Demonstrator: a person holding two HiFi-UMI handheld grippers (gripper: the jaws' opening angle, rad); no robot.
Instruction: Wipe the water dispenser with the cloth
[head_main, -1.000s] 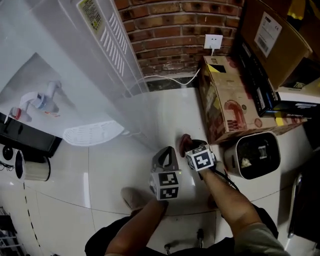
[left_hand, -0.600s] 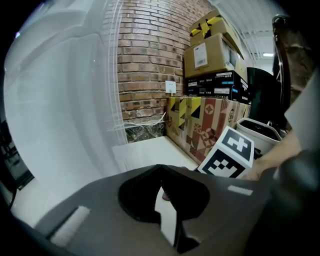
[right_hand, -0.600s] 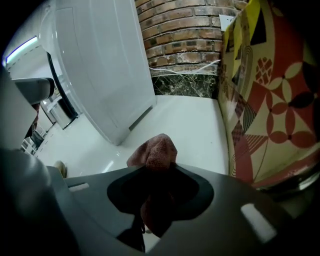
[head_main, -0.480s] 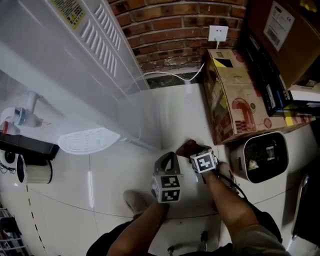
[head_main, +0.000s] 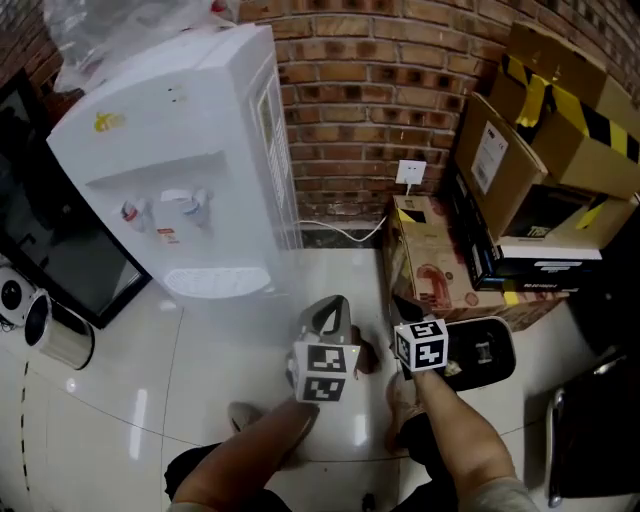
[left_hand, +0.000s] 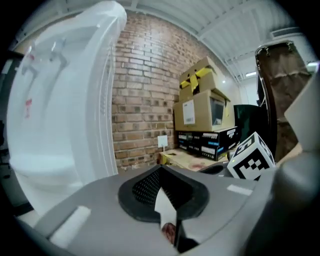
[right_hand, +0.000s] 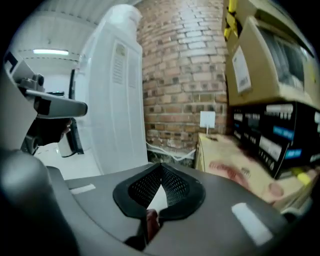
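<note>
In the head view, the water dispenser (head_main: 175, 140) stands against the brick wall (head_main: 380, 90), with its taps (head_main: 165, 210) and drip tray (head_main: 215, 282) turned toward you. You hold both tools low over the floor (head_main: 120, 400), well apart from the machine, so no wiping is under way. The left gripper (head_main: 330, 310) and the right gripper (head_main: 400, 335) are side by side. A dark-red cloth (head_main: 364, 352) shows between them, at the front of the right one. I judge that the right gripper carries it, because the wiping hand needs the cloth ready before you step closer.

In the left gripper view, the jaws of the left gripper (left_hand: 160, 170) are pressed together at the tips, and only a thin wedge of light shows behind them. A small dark-red scrap (left_hand: 169, 231) sits deep in that seam. Whether it is the cloth, I cannot say. The water dispenser (left_hand: 55, 100) fills the left side, near but not touched.

In the right gripper view, the right gripper (right_hand: 161, 166) has its jaws closed in the same way. A dark-red bit sits in the seam, and I take it for the pinched cloth (right_hand: 151, 218). The water dispenser (right_hand: 112, 100) rises ahead on the left, and a cardboard box (right_hand: 235, 165) lies on the right. Your next move, I think, is to lift the cloth to the white front panel and press it flat there.
</note>
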